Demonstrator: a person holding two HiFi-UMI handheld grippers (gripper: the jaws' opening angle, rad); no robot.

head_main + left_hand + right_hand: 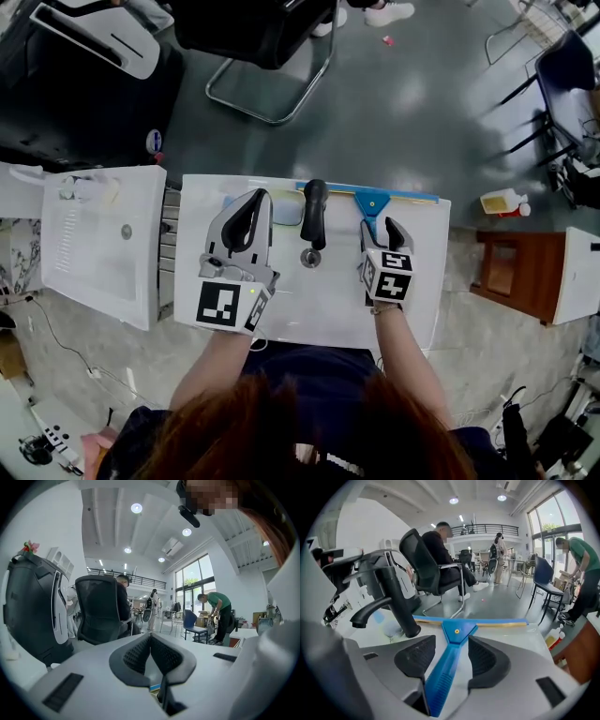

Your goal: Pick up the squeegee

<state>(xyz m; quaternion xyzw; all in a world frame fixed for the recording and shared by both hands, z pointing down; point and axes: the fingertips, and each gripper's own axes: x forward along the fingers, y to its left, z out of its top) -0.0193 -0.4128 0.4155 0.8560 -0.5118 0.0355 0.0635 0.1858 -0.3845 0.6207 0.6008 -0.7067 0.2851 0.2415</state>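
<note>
Starting at the left, the left tongs [253,197] hover over the white desk [319,314] with their jaws pinched together on nothing, aimed nearly level toward the far edge. In the middle of the desk stands the black faucet [314,214]. Just right of it the blue squeegee [373,202] lies flat on the desk. Its blade [412,197] runs left to right along the far edge, and its handle [440,677] reaches back from the blade's middle toward the person. The handle's long axis therefore lines up with the right tongs [451,645]. These tilt downward with their jaws released and spread wide. The handle lies in the gap between the pads, and neither pad presses on it. The right hand is plainly the nearer one. By my judgement, the grasp calls only for settling a little lower and closing across the handle's width.
</note>
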